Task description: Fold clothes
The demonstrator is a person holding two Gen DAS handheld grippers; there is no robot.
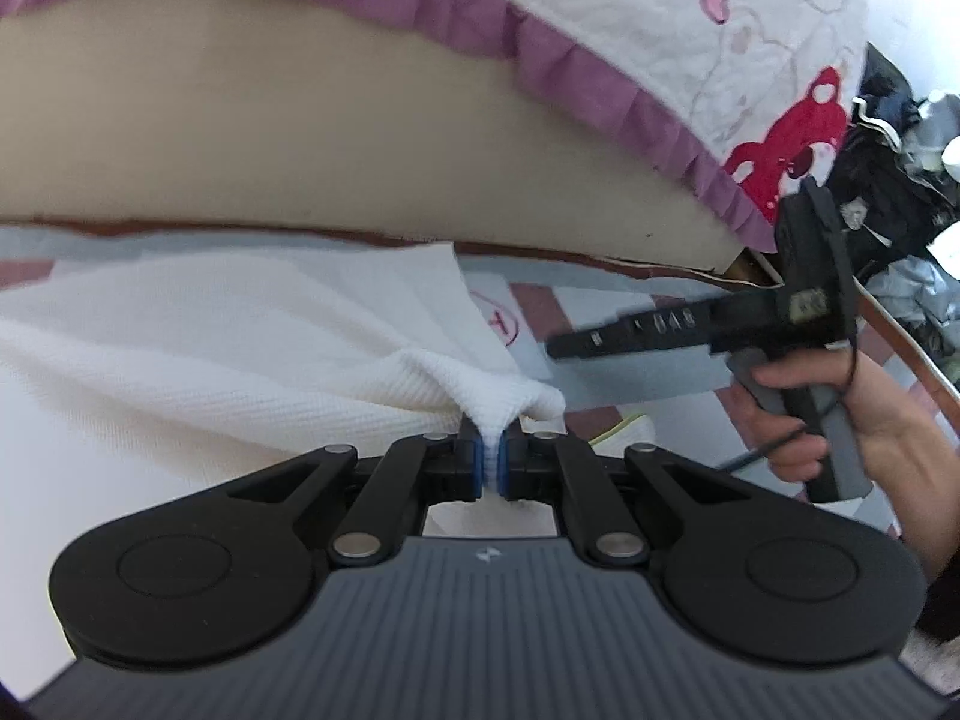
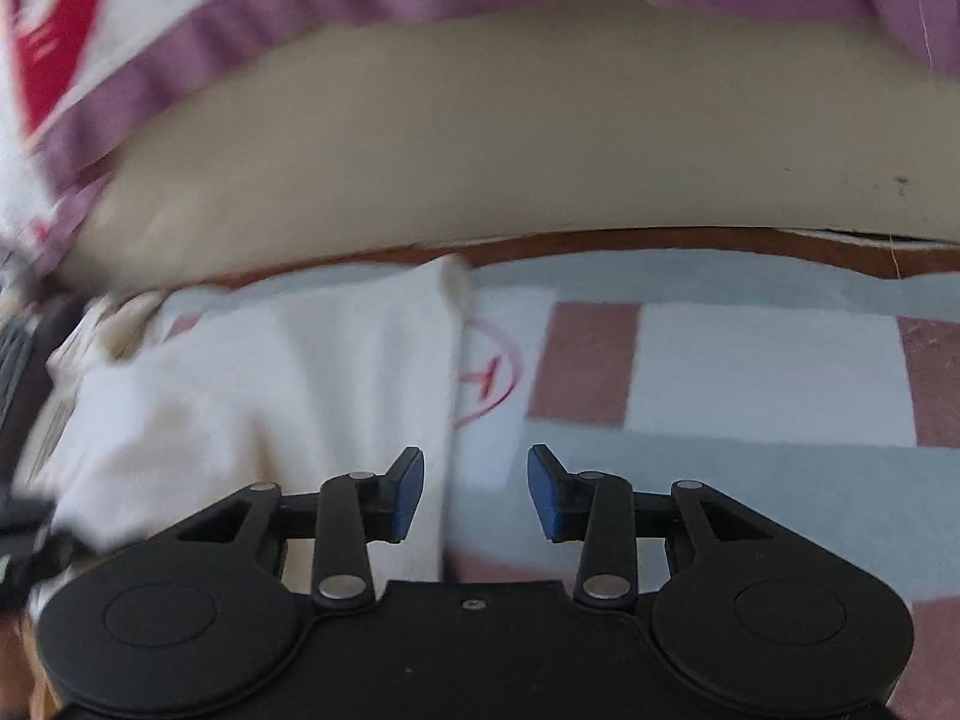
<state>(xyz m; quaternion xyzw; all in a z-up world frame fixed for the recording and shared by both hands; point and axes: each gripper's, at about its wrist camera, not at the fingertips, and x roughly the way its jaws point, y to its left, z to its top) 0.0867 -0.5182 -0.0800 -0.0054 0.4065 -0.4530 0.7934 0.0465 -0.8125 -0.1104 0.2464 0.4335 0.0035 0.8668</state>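
Observation:
A white knit garment (image 1: 228, 348) lies on a checked pale blue, white and pink cloth (image 1: 606, 360). My left gripper (image 1: 492, 459) is shut on a bunched fold of the garment's edge. In the left wrist view my right gripper (image 1: 555, 351) is held in a hand at the right, pointing left, just right of the garment. In the right wrist view my right gripper (image 2: 476, 495) is open and empty, its jaws apart over the garment's right edge (image 2: 288, 384) and the checked cloth (image 2: 768, 372).
A beige padded edge (image 1: 300, 120) runs across behind the cloth, with a white quilt with purple frill (image 1: 600, 30) above it. Dark clutter (image 1: 900, 180) lies at the far right. A red circled mark (image 2: 489, 378) is printed on the cloth.

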